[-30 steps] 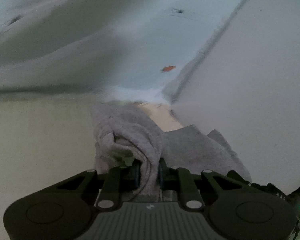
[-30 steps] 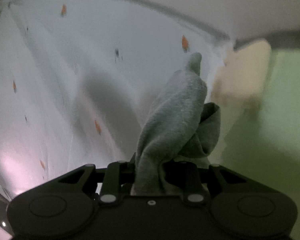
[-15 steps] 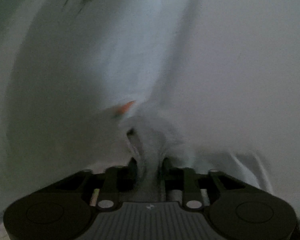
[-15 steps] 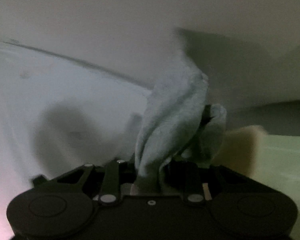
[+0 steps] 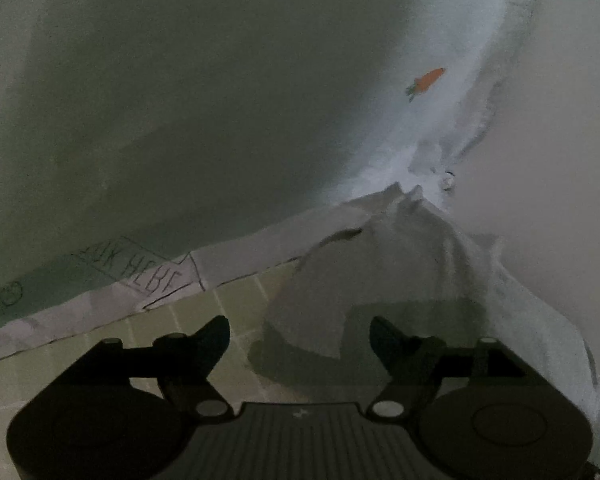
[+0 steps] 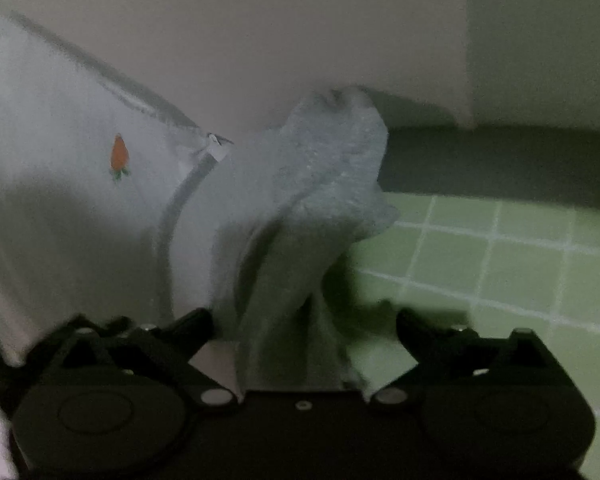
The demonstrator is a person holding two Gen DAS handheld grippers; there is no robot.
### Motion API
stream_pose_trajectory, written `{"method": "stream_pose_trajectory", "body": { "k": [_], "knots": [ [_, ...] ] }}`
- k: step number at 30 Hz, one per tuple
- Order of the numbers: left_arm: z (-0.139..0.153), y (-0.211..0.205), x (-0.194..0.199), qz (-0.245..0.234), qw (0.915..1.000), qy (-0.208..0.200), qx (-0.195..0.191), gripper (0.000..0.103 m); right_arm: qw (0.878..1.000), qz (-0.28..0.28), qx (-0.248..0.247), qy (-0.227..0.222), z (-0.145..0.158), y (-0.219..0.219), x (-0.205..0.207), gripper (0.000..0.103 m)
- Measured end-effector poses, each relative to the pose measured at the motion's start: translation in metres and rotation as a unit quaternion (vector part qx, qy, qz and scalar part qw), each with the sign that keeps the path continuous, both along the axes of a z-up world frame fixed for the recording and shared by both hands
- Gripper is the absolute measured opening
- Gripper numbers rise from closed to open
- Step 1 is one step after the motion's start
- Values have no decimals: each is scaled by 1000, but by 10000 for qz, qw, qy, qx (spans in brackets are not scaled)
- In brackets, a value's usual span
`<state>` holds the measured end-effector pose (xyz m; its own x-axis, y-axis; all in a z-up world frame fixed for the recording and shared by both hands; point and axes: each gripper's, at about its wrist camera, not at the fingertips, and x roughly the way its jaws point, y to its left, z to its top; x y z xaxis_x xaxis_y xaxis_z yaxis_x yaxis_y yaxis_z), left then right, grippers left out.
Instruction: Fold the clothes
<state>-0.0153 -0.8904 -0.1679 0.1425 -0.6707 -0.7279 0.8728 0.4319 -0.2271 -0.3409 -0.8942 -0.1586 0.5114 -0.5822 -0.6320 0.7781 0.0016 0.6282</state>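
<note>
Grey cloth [image 5: 380, 272] lay bunched on the green gridded worktop [image 5: 204, 328] just ahead of your left tongs [image 5: 300, 334], whose jaws were spreading and stood well apart, their tips clear of the fabric on both sides. Beyond that bunch you had a white garment [image 5: 432, 136] with a small orange carrot print [image 5: 428, 80] and a grey trim edge running up to the right; a small snap or button sat at the trim's lower end. To the left, a pale sheet with hand-drawn letters [image 5: 148, 276] lay flat on the mat, its edge crossing in front of your left tongs. At your right tongs [image 6: 304, 324] the jaws were also opening and stood wide; a twisted rope of the same grey cloth [image 6: 300, 220] rose between them, but neither finger [image 6: 196, 320] pressed on it. That twist stood up from the worktop [image 6: 500, 264] and leaned toward the white garment [image 6: 60, 160], which showed another carrot print [image 6: 119, 156] and a grey band curving down its edge. Dim light and blur hid the finer folds from you.
</note>
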Motion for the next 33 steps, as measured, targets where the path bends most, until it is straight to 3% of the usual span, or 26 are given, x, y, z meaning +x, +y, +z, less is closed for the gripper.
{"method": "stream_pose_trajectory", "body": {
  "k": [4,8,13,15,22,33],
  "knots": [
    [35,35,-18,-144,9987,-205,-444,95,9944,576,-290,841,25,13,18,103],
    [76,88,-47,-284,9946,-537,-841,98,9796,918,-1105,1407,61,51,22,103],
    [115,158,-86,-385,9886,-878,-1162,103,9637,1143,-1835,1567,107,104,15,103],
    [125,189,-98,-315,9882,-824,-1252,103,9589,1205,-2036,1567,122,127,10,103],
    [136,292,-140,126,9915,-358,-1244,103,9527,1099,-2204,1780,152,211,-14,103],
    [129,387,-200,-85,9921,-796,-963,103,9436,1085,-2209,2214,154,305,-44,103]
  ]
}}
